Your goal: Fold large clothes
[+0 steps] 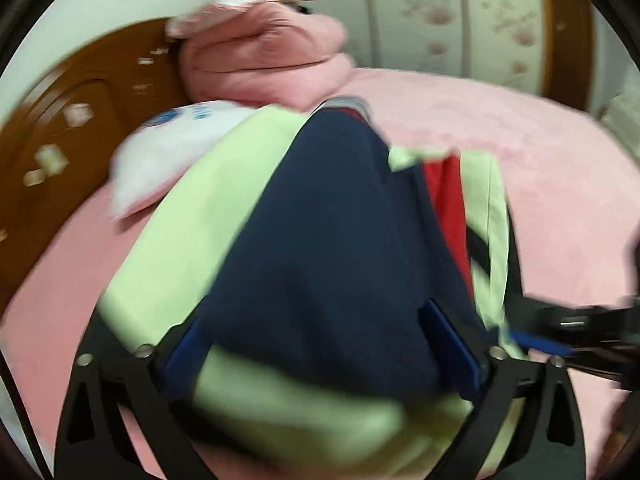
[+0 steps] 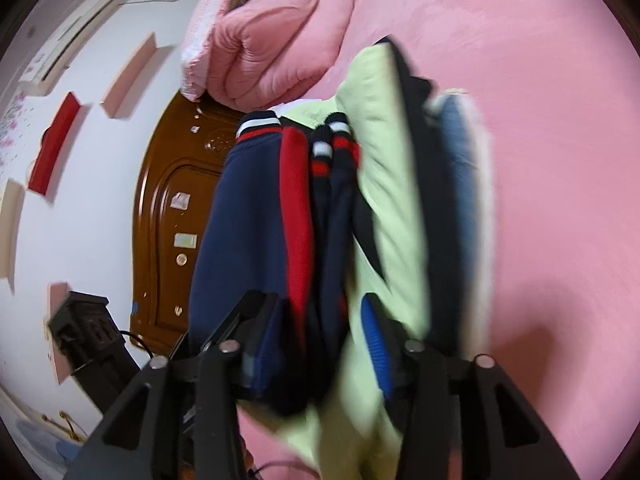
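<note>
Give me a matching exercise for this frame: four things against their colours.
Things:
1. bedsheet
2. headboard
3. folded quilt
4. jacket body

Colours:
A. navy with a red panel
B. brown wood
C. flat pink surface
D. pink, bunched in thick rolls

Pairs: 1-C, 2-B, 3-D, 4-A

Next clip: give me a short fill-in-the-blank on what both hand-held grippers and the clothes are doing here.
1. Each hand-held gripper, left and right, is shut on a bundle whose darkest layer is ____ blue.
2. The pale layer in the clothes bundle is light ____.
3. The bedspread under the bundle is ____.
4. The striped cuffs show red, white and ____.

Missing words: navy; green; pink; navy
</note>
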`<state>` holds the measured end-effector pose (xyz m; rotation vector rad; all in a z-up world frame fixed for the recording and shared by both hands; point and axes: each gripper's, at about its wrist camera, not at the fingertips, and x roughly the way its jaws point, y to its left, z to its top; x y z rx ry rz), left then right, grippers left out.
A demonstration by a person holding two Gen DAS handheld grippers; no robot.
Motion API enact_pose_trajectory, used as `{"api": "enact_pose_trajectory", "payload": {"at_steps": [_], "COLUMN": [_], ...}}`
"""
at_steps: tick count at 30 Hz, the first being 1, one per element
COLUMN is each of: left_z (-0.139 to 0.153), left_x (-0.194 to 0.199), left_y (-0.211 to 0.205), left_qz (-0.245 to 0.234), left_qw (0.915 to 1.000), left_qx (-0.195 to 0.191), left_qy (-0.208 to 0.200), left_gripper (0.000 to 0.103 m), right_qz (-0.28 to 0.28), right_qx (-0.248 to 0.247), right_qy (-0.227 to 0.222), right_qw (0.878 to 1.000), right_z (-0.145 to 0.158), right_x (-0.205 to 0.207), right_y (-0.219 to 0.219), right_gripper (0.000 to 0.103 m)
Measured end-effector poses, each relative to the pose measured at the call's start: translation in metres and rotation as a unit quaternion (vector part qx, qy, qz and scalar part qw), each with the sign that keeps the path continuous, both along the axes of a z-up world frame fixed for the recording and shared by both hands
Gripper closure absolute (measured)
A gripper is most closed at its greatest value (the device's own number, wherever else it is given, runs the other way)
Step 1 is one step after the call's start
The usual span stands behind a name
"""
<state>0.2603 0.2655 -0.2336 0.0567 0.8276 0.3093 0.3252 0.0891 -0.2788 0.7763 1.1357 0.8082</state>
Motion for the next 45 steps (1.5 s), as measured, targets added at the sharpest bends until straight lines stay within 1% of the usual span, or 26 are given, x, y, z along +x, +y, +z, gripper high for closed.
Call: {"api": "enact_pose_trajectory", "payload": {"at_steps": [1, 2, 3, 4, 5, 6, 7, 9, 10, 12, 14, 15, 17, 18, 19, 20, 22, 24, 27, 29, 31, 33, 34, 37, 40, 45], "left_z": [-0.004, -0.007, -0.014, -0.022, -0.034, -0.041, -0.048, -0.052, -0.051, -0.044, -0.030, -0.021, -0.007, 0.002, 0.011, 0.021, 0.039, 0.059, 0.092, 0.115, 0.135, 0.146, 0.150, 0.162, 0.171, 0.187], "left_x": [-0.017, -0.029, -0.042, -0.052, -0.065, -0.075, -0.089, -0.112, -0.128, -0.153, -0.178, -0.191, -0.211, -0.221, -0.230, -0.236, -0.252, -0.264, -0.275, -0.287, -0.296, -0.303, -0.306, -0.316, -0.321, -0.335], "left_y": [-0.013, -0.022, -0.035, -0.046, -0.062, -0.073, -0.089, -0.120, -0.141, -0.179, -0.220, -0.245, -0.290, -0.313, -0.332, -0.350, -0.382, -0.408, -0.435, -0.450, -0.458, -0.461, -0.462, -0.467, -0.477, -0.479], "left_qz": [0.032, 0.053, 0.067, 0.069, 0.063, 0.062, 0.056, 0.036, 0.026, 0.011, -0.006, -0.016, -0.034, -0.042, -0.049, -0.057, -0.068, -0.083, -0.103, -0.119, -0.125, -0.130, -0.129, -0.134, -0.148, -0.154], "left_qw": [0.9993, 0.9982, 0.9970, 0.9957, 0.9928, 0.9901, 0.9867, 0.9836, 0.9820, 0.9804, 0.9796, 0.9787, 0.9756, 0.9741, 0.9735, 0.9727, 0.9702, 0.9684, 0.9708, 0.9727, 0.9743, 0.9731, 0.9732, 0.9741, 0.9760, 0.9788], "left_qx": [0.020, 0.028, 0.027, 0.021, 0.014, 0.014, 0.013, 0.008, 0.006, -0.009, -0.026, -0.034, -0.043, -0.049, -0.059, -0.071, -0.095, -0.102, -0.074, -0.059, -0.047, -0.053, -0.057, -0.071, -0.049, -0.050], "left_qy": [0.001, 0.006, 0.029, 0.059, 0.101, 0.126, 0.152, 0.177, 0.187, 0.197, 0.199, 0.202, 0.213, 0.217, 0.216, 0.213, 0.212, 0.212, 0.204, 0.191, 0.181, 0.183, 0.182, 0.168, 0.153, 0.125], "left_gripper": [0.001, 0.001, 0.001, 0.001, 0.001, 0.001, 0.001, 0.001, 0.001, 0.001, 0.001, 0.001, 0.001, 0.002, 0.002, 0.002, 0.002, 0.002, 0.002, 0.002, 0.002, 0.002, 0.002, 0.002, 0.002, 0.002], "right_qz": [-0.010, -0.025, -0.039, -0.048, -0.058, -0.066, -0.077, -0.096, -0.103, -0.119, -0.118, -0.111, -0.091, -0.086, -0.084, -0.090, -0.113, -0.130, -0.140, -0.142, -0.143, -0.143, -0.145, -0.151, -0.154, -0.144], "right_qx": [-0.004, -0.019, -0.040, -0.052, -0.069, -0.089, -0.123, -0.179, -0.197, -0.244, -0.285, -0.309, -0.368, -0.388, -0.410, -0.424, -0.425, -0.424, -0.427, -0.419, -0.403, -0.392, -0.391, -0.406, -0.407, -0.417], "right_qy": [-0.002, 0.002, 0.011, 0.017, 0.027, 0.036, 0.048, 0.067, 0.073, 0.089, 0.085, 0.079, 0.047, 0.035, 0.024, 0.019, 0.024, 0.030, 0.024, 0.018, 0.020, 0.021, 0.016, -0.008, -0.018, -0.039], "right_qw": [1.000, 1.000, 0.998, 0.997, 0.996, 0.993, 0.988, 0.977, 0.972, 0.958, 0.948, 0.941, 0.924, 0.917, 0.908, 0.901, 0.898, 0.896, 0.893, 0.897, 0.904, 0.908, 0.908, 0.901, 0.900, 0.896], "right_z": [0.001, -0.001, -0.004, -0.008, -0.012, -0.015, -0.018, -0.021, -0.021, -0.016, -0.008, -0.004, 0.019, 0.030, 0.041, 0.054, 0.083, 0.107, 0.136, 0.156, 0.173, 0.184, 0.192, 0.207, 0.220, 0.233], "right_x": [-0.015, -0.031, -0.052, -0.070, -0.090, -0.107, -0.133, -0.175, -0.189, -0.230, -0.258, -0.271, -0.299, -0.308, -0.319, -0.328, -0.346, -0.357, -0.370, -0.379, -0.384, -0.389, -0.389, -0.388, -0.389, -0.394], "right_y": [-0.016, -0.034, -0.057, -0.075, -0.096, -0.113, -0.140, -0.189, -0.207, -0.261, -0.301, -0.319, -0.359, -0.371, -0.390, -0.404, -0.439, -0.461, -0.481, -0.489, -0.492, -0.493, -0.489, -0.487, -0.488, -0.480], "right_gripper": [0.053, 0.047, 0.037, 0.036, 0.036, 0.036, 0.036, 0.036, 0.036, 0.036, 0.036, 0.036, 0.036, 0.033, 0.028, 0.025, 0.017, 0.015, 0.015, 0.014, 0.013, 0.011, 0.010, 0.010, 0.010, 0.010]}}
